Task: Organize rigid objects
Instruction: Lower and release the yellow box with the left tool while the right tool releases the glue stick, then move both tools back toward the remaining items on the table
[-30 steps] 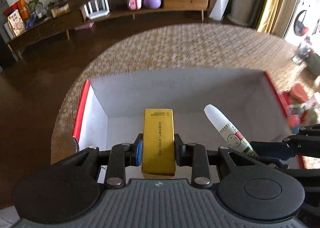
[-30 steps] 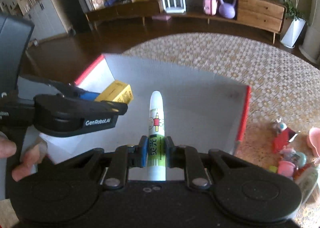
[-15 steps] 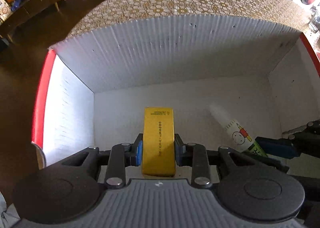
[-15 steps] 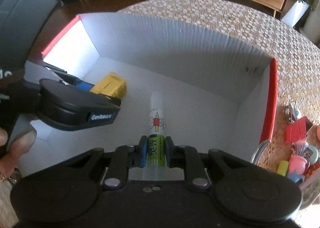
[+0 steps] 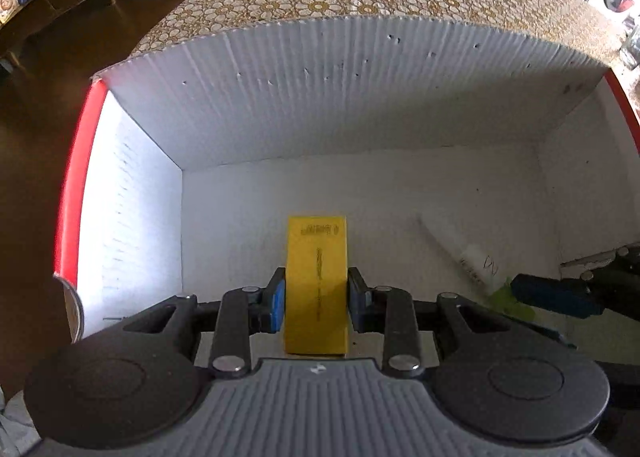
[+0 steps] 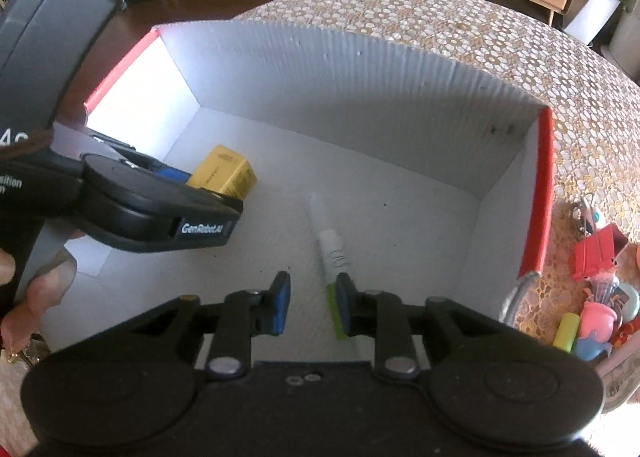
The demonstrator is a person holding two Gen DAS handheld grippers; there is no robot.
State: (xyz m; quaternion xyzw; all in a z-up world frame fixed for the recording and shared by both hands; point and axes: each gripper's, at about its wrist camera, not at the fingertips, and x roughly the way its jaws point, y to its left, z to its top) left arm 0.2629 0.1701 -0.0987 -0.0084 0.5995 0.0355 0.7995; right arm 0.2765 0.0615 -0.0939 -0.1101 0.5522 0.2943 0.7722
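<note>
Both your grippers are down inside the white box

Your left gripper clamps the yellow carton; your right gripper is opening, the blurred tube loose against one pad, its lower end hidden

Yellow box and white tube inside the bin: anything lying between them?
Nothing: in the right wrist view, only bare white floor of the bin separates the yellow box from the white tube.

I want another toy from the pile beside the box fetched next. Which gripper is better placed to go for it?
Right. The right gripper is opening and the white tube is slipping free inside the box, with the toy pile on its side. The left gripper is clamped on the yellow carton.
</note>
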